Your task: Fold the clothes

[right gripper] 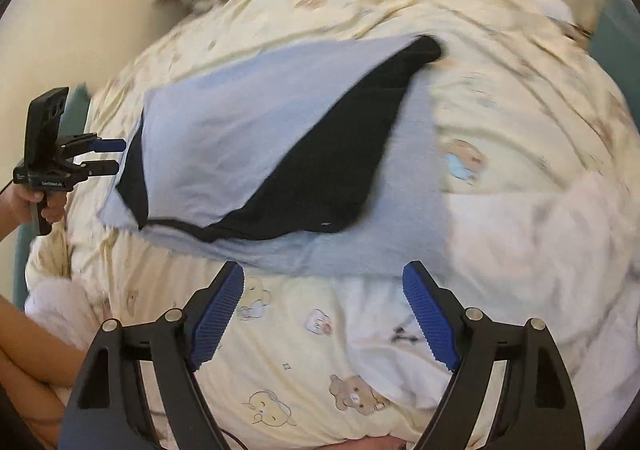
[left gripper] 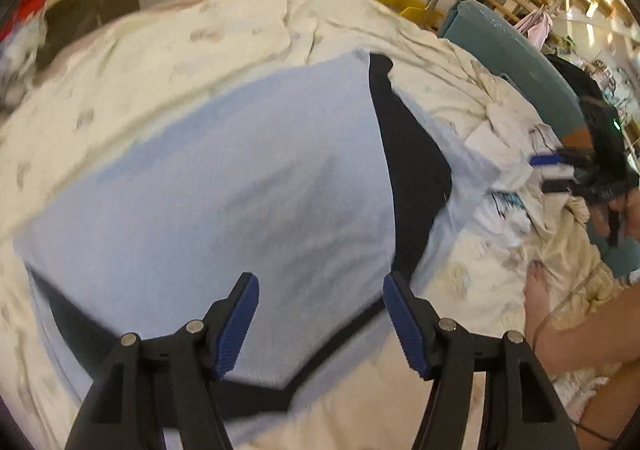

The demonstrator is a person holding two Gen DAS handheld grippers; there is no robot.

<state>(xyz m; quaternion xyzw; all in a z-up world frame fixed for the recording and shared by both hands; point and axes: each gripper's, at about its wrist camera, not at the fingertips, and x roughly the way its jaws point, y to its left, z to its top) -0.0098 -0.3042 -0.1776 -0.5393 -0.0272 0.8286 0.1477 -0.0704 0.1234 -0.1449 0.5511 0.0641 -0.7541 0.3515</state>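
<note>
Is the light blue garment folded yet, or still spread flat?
Partly folded: the light blue garment lies on the bedding with a flap turned over, its black part showing.

My hand-held gripper is matt black plastic with ribbed blue pads and shiny metal pins. The garment and quilt look like soft matt cloth.

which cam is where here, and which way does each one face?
Left wrist: on the left gripper, looking steeply down at the light blue and black garment on the cream bedding; own open fingers and a bare forearm show.
Right wrist: on the right gripper, angled down over bedding short of the garment; own open fingers show.
Shared: garment, bedding; each sees the other gripper.
</note>
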